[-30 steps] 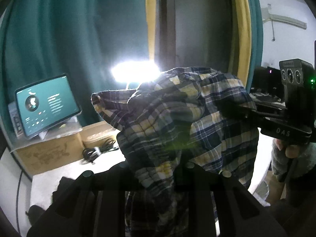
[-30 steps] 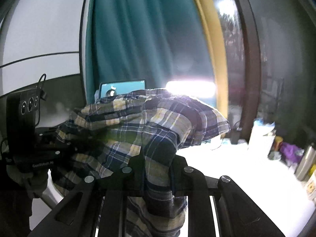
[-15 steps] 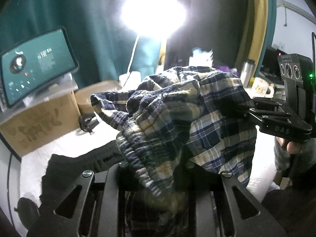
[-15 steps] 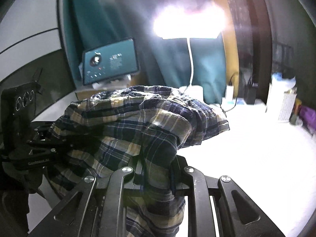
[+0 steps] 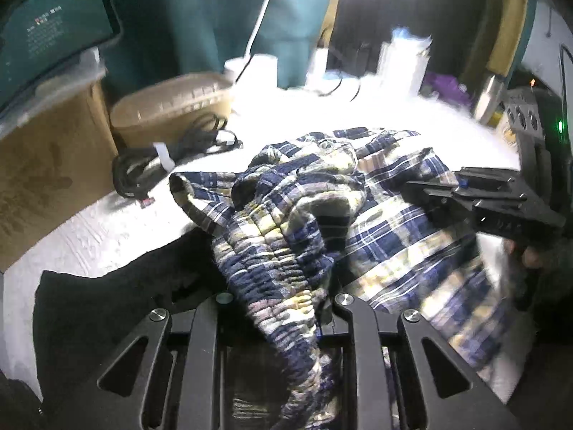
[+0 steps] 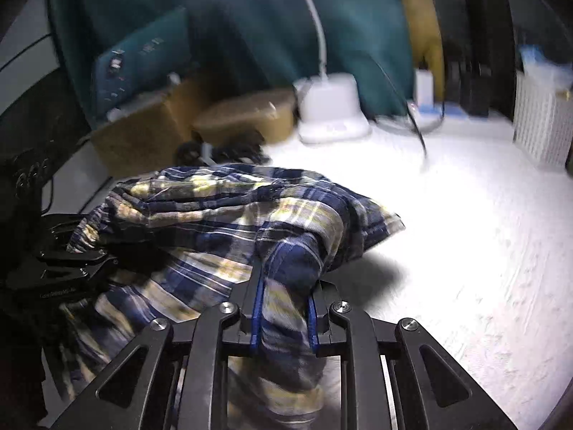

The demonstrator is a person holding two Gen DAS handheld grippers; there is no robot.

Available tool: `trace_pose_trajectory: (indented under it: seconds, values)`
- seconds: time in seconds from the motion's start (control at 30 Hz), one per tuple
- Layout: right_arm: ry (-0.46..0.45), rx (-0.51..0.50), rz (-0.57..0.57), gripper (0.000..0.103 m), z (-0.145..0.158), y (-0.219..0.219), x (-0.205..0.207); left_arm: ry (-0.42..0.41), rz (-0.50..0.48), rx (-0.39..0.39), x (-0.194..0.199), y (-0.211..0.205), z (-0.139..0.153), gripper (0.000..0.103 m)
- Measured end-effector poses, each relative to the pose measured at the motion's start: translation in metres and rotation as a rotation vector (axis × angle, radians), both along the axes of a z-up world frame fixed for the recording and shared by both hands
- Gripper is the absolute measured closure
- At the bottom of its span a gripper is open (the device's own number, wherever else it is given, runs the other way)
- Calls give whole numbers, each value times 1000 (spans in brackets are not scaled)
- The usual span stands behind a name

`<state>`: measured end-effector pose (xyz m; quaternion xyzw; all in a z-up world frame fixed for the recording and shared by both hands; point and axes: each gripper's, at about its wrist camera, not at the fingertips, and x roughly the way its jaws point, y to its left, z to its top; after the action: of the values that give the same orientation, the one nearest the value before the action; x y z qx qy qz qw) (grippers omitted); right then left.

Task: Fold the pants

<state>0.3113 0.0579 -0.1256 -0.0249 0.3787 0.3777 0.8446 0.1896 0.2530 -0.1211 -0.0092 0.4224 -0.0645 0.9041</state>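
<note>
Item: plaid pants (image 5: 286, 222), bunched, held above the white table (image 6: 465, 251).
Left gripper (image 5: 283, 308): your fingers pinch the elastic waistband.
Right gripper (image 6: 284, 317): pressed onto a fold of cloth.
Step, as judged: lowering to spread flat; next, draw your hands apart.
Obstacles, left to right: dark garment (image 5: 107, 286) (directly beneath), cable coil (image 5: 143, 172), lamp base (image 6: 333, 114), white basket (image 6: 540, 125).

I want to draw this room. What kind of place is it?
Probably a home desk or work corner. A white table holds a lamp, a cardboard box with a screen on it, and plaid pants being folded.
</note>
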Motion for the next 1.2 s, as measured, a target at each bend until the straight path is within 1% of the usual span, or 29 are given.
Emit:
trace_pose_trajectory:
  seconds: [0.07, 0.13, 0.17, 0.27, 0.4, 0.47, 0.53, 0.57, 0.63, 0.7, 0.8, 0.9, 0.97, 1.0, 1.03, 1.07, 1.13, 1.2]
  values:
    - [29, -8, -25, 77, -7, -6, 8, 11, 7, -16, 3, 2, -7, 81]
    - [42, -5, -59, 53, -10, -15, 13, 11, 12, -39, 2, 5, -7, 79]
    - [50, 3, -72, 50, -11, -20, 17, 13, 14, -57, 2, 8, -8, 79]
    - [21, -29, -111, 49, -9, -32, 21, 16, 17, -77, -1, 10, -7, 78]
    - [1, -65, -165, 49, -10, -47, 25, 21, 22, -57, -1, 9, -6, 78]
    - [-23, -98, -212, 49, -7, -54, 27, 26, 30, -45, -1, 8, -3, 77]
    - [-26, -86, -228, 49, -3, -60, 30, 26, 45, -29, -1, 7, 1, 76]
    - [-30, -59, -227, 49, 2, -63, 31, 26, 47, -21, -1, 6, 4, 75]
    - [-57, -44, -218, 49, 10, -63, 31, 30, 35, 14, -3, 1, 9, 70]
    - [-83, -38, -190, 49, 16, -56, 32, 20, 32, 53, -5, -3, 15, 68]
    - [-93, -53, -156, 49, 17, -41, 37, -3, 41, 36, -7, 0, 23, 65]
    - [-75, -86, -131, 49, 6, -25, 46, -21, 63, 11, -7, 7, 26, 62]
    - [-64, -112, -122, 49, -3, -20, 49, -9, 85, 19, -3, 13, 22, 60]
    - [-57, -119, -119, 49, -7, -19, 50, 4, 97, 23, 1, 16, 18, 57]
    - [-52, -118, -119, 49, -7, -20, 51, 14, 105, 20, 3, 19, 15, 51]
    - [-60, -123, -117, 49, -6, -20, 51, 23, 113, 16, 5, 23, 11, 48]
    - [-58, -126, -114, 49, -6, -20, 52, 30, 123, 17, 6, 27, 6, 37]
    - [-55, -123, -117, 48, -6, -22, 52, 35, 128, -4, 6, 32, 4, 35]
